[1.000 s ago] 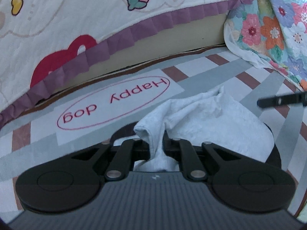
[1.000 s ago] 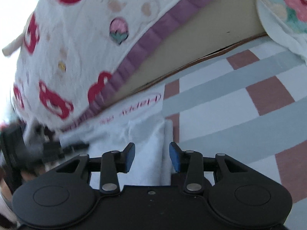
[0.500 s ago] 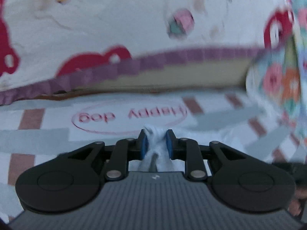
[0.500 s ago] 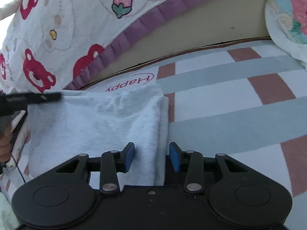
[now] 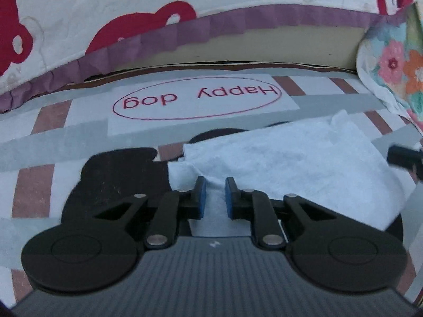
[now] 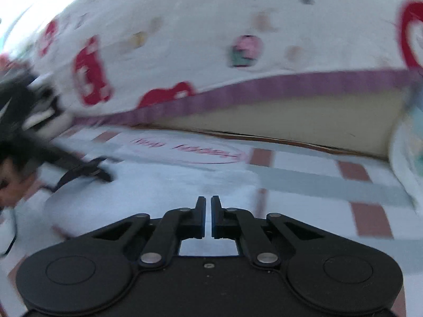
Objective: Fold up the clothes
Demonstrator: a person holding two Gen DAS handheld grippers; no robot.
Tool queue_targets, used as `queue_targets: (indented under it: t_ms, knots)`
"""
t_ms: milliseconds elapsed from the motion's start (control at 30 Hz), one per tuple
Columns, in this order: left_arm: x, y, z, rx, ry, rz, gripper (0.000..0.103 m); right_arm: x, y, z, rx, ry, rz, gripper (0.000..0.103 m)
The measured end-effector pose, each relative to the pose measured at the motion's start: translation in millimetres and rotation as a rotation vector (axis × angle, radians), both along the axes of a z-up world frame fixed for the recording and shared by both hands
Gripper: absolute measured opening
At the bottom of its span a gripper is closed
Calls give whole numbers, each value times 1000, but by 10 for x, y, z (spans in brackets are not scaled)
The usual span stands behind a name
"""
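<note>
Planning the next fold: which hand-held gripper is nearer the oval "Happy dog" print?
Hard to call, probably the left. The left hand-held gripper, open over the white cloth, faces the "Happy dog" print squarely. The right hand-held gripper, nearly shut, sees it ahead-left.

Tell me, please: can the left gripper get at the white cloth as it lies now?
Probably yes. The left gripper is open, its jaws apart just over the near edge of the white cloth, which lies flat on the checked sheet. Nothing stands between them.
</note>
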State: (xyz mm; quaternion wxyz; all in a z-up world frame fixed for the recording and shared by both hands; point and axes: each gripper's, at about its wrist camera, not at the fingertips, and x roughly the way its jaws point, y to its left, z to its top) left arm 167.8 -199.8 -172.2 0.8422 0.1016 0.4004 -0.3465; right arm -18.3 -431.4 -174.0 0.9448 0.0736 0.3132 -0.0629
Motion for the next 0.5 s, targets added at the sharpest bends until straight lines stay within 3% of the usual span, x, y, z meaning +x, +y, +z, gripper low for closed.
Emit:
queue_targets:
  t_ms: [67,133,200,300,333,367,400,500]
  knots:
    - [19,-29,9,18,0,12,10,36,80,30,-44,-4,39,4]
    - [-2,-21,-16,21,2,13,10,72,160,59,-87,-7,79,18]
    - [-56,7,-59,33,-23,-2,9,103,232,88,-129,-11,114,37]
    - [-100,4,-80,45,-48,-9,9,-14,51,110,-129,-18,38,39]
    - [-103,-3,-87,49,-51,-5,9,-53,-9,117,-128,-21,12,37]
    - [-94,-9,-90,54,-49,3,9,-92,-69,124,-128,-23,-14,5]
    - [-85,-16,-93,58,-46,11,9,-131,-129,132,-128,-26,-39,0]
    - [-91,-57,-88,77,-50,22,10,-249,-310,153,-127,-33,-116,0]
